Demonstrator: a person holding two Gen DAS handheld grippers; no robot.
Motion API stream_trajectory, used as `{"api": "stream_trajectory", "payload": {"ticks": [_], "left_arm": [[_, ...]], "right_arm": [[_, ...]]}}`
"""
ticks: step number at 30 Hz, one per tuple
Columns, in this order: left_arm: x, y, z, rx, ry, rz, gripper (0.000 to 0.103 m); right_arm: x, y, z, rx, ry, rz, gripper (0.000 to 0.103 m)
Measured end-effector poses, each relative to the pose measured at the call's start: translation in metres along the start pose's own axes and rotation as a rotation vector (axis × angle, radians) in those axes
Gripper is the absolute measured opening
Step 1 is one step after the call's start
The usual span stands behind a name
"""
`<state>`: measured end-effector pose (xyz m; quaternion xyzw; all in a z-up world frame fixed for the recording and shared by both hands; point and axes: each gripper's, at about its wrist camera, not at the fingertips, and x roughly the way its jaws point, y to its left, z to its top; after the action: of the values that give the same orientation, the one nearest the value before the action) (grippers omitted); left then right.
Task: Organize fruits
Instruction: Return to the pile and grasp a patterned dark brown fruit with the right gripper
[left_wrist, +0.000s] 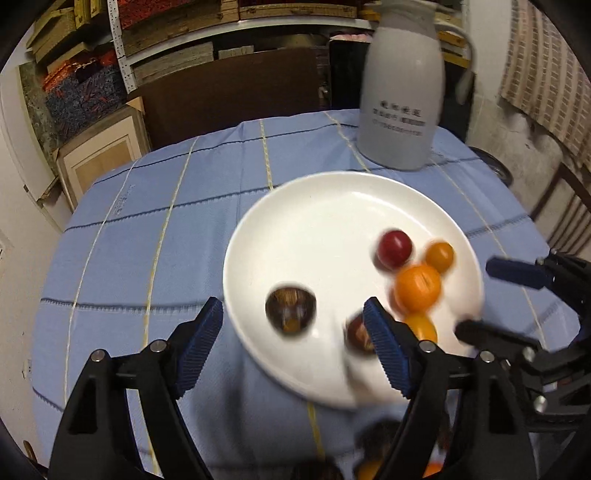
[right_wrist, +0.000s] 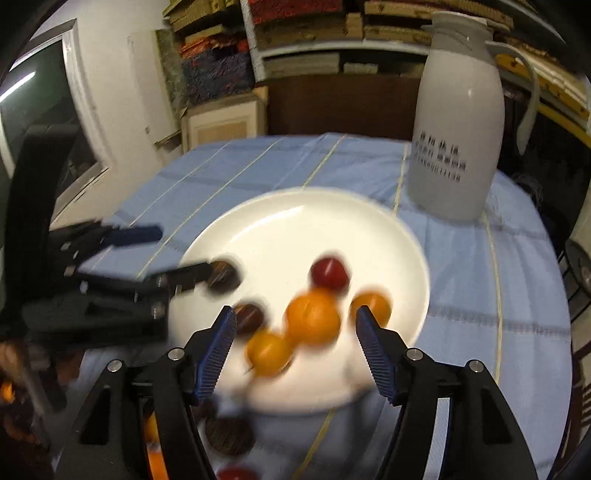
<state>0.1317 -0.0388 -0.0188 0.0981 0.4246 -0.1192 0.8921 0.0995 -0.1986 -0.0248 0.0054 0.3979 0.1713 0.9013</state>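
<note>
White porcelain fills both views: a plate (left_wrist: 332, 206) on a blue checked cloth over the surface (left_wrist: 147, 221), just ahead of both grippers. The left gripper (left_wrist: 293, 314) has its jaws apart, a dark chestnut (left_wrist: 291, 308) lying loose between them. The right gripper (right_wrist: 295, 321) is also spread, with an orange (right_wrist: 313, 317) and a yellow tomato (right_wrist: 267, 352) between its jaws, unpressed. A red tomato (right_wrist: 330, 274) sits beyond. A grey jug (left_wrist: 402, 88) stands further ahead.
</note>
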Motion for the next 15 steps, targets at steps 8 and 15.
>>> {"api": "stream_trajectory", "payload": {"ticks": [8,15], "left_arm": [[-0.065,-0.005,-0.095,0.103,0.014,-0.051,0.077],[-0.086,-0.006,-0.146,0.081,0.047,-0.091,0.077]], "right_arm": [[-0.063,0.068,-0.112,-0.136,0.107,0.131,0.069],[-0.058,0.072,-0.157,-0.16,0.146,0.057,0.069]]}}
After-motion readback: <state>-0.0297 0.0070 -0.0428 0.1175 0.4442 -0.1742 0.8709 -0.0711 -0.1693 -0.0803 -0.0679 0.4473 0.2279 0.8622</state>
